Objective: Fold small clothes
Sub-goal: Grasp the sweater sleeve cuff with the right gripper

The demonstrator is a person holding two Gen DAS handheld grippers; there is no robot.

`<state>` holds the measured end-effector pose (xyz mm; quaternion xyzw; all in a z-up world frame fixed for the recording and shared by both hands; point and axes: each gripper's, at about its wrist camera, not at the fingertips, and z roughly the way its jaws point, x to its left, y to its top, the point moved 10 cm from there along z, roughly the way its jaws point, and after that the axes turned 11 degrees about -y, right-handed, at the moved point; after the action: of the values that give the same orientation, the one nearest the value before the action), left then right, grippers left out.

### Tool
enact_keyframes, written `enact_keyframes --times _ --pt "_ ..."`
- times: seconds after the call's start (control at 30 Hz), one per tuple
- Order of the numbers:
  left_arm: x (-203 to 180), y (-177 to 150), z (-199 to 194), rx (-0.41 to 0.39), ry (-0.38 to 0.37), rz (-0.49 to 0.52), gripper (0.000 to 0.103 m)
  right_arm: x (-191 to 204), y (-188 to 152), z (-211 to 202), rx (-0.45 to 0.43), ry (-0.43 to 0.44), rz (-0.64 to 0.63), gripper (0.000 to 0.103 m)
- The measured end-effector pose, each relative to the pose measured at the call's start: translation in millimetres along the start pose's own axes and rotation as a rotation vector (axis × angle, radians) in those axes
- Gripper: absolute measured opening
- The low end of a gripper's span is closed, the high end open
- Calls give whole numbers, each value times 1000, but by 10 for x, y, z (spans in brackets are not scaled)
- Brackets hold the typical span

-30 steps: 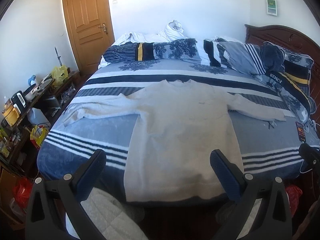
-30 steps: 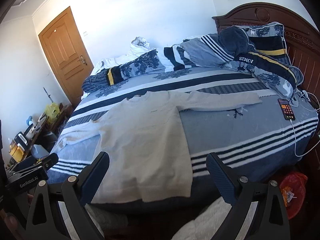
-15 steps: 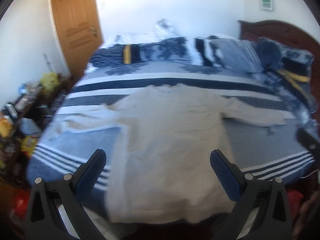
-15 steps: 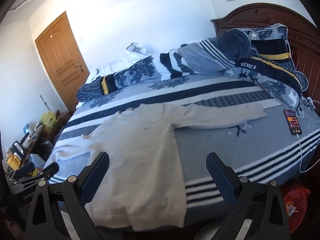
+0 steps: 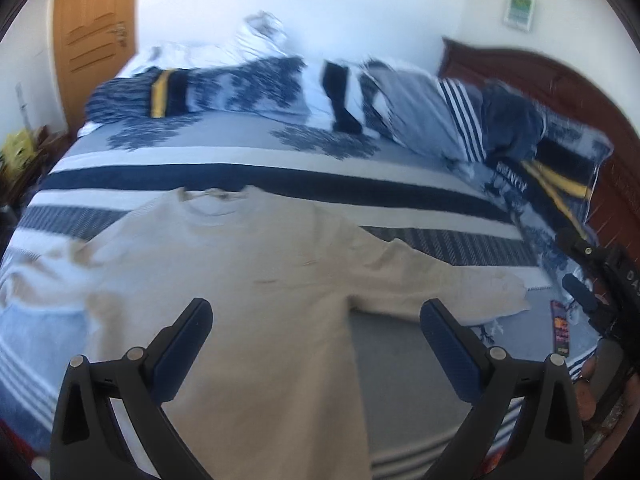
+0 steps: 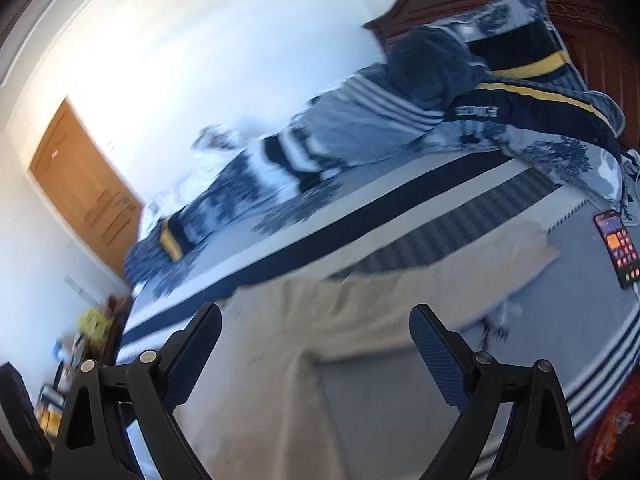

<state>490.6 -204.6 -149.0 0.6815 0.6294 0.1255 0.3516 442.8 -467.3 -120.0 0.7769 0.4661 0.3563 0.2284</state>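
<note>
Cream knit long-sleeved sweater (image 5: 240, 280) lying flat on the blue striped bedsheet (image 5: 248, 148), sleeves spread, no fold begun. Left gripper (image 5: 316, 328) and right gripper (image 6: 316, 336) hovering over sweater, jaws spread, holding nothing. Whole folding apparently left.

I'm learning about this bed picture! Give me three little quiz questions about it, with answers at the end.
1. True or false: the cream sweater lies spread flat on the striped bed with its sleeves out.
2. What lies on the bed just past the sweater's sleeve end: A) a book, B) a phone with its screen lit, C) a cup?
3. Fill in: both the left gripper and the right gripper are ____, holding nothing.

Key: 1 true; 2 B; 3 open.
</note>
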Motion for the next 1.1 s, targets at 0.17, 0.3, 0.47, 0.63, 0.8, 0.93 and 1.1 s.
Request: enact_keyframes --times 0.17,0.3,0.47,0.63,0.8,0.93,1.1 --pt "-478 -1 1104 129 -61 65 103 -624 180 722 40 -28 94 88" --pt "-751 -219 1625 202 -98 74 103 -1435 34 1263 97 -121 224 80" --pt "-981 -452 1916 248 -126 96 103 -2562 -298 1700 215 -282 455 61" --pt "-898 -610 1932 266 -132 74 103 -2850 -336 1902 213 -237 522 61" --pt "-650 -732 1741 276 -128 35 103 -2771 -257 2069 191 -244 450 34" --pt "-376 -755 1474 252 -123 -5 103 -2655 -219 1954 156 -309 375 7" --pt "110 -827 874 195 -123 -120 103 -1756 240 1271 -60 -153 177 7"
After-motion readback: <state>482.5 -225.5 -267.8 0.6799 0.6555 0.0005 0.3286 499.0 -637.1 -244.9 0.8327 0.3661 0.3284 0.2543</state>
